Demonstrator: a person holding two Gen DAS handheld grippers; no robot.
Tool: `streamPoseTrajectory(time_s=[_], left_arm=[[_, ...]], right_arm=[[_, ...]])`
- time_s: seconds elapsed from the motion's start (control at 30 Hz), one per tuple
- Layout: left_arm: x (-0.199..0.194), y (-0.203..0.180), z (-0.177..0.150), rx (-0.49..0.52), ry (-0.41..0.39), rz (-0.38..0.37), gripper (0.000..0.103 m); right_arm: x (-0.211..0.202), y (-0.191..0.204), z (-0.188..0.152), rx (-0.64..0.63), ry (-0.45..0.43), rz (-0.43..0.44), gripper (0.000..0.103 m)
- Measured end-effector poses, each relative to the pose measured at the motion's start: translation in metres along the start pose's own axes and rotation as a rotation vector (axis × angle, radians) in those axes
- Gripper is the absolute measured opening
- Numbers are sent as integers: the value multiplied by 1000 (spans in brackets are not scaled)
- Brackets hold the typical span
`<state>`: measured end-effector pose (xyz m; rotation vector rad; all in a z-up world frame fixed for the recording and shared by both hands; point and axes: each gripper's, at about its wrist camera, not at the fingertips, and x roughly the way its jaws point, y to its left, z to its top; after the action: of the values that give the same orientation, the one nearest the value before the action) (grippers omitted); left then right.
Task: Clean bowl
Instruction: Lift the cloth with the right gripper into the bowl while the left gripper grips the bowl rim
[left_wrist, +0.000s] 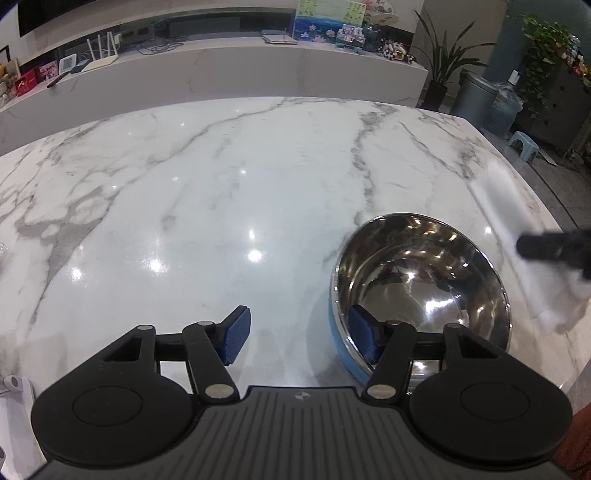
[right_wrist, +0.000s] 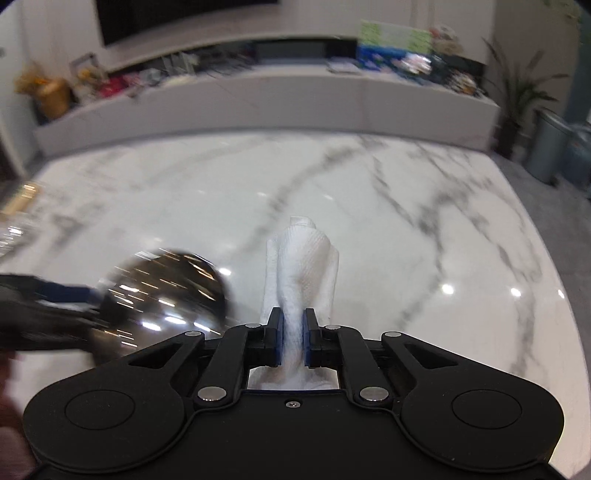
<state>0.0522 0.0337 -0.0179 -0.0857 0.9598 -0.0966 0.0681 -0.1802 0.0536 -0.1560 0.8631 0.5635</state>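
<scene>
A paper towel (right_wrist: 301, 258) is pinched in the closed jaws of the right gripper (right_wrist: 291, 341). The bowl (left_wrist: 421, 288) rests on the marble surface (left_wrist: 221, 184), its near rim straddled by the left gripper (left_wrist: 299, 338), jaws half-wide; the rim should be clamped before wiping.

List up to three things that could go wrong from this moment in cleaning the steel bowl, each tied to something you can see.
1. The left gripper stands open astride the bowl rim, not clamped, so wiping may push the bowl across the glossy marble table.
2. The right gripper pinches the paper towel by a narrow bunch; it may slip out or tear.
</scene>
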Motion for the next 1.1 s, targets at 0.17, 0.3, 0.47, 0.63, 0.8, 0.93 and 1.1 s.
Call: streamPoseTrajectory(time_s=[0.17,0.3,0.47,0.63,0.8,0.93,1.1], left_arm=[[-1,0,-1,6,-2,-31,38],[2,-1,-1,20,1,-44,24],[4,-6,-1,58,-2,-54,14],[8,-10,-1,75,6,-69,12],[9,-14,-1,90,10,-71,11],[10,-15,-1,96,14,-72,11],[11,-15,-2,93,18,-77,11]], right_arm=[[-10,30,15,-85,37,100,8],[1,54,18,-178,101,109,8],[23,77,18,-281,220,102,8],[37,88,9,-337,329,115,8],[55,92,6,-343,431,157,8],[67,92,5,-358,486,164,8],[74,94,4,-429,516,131,8]])
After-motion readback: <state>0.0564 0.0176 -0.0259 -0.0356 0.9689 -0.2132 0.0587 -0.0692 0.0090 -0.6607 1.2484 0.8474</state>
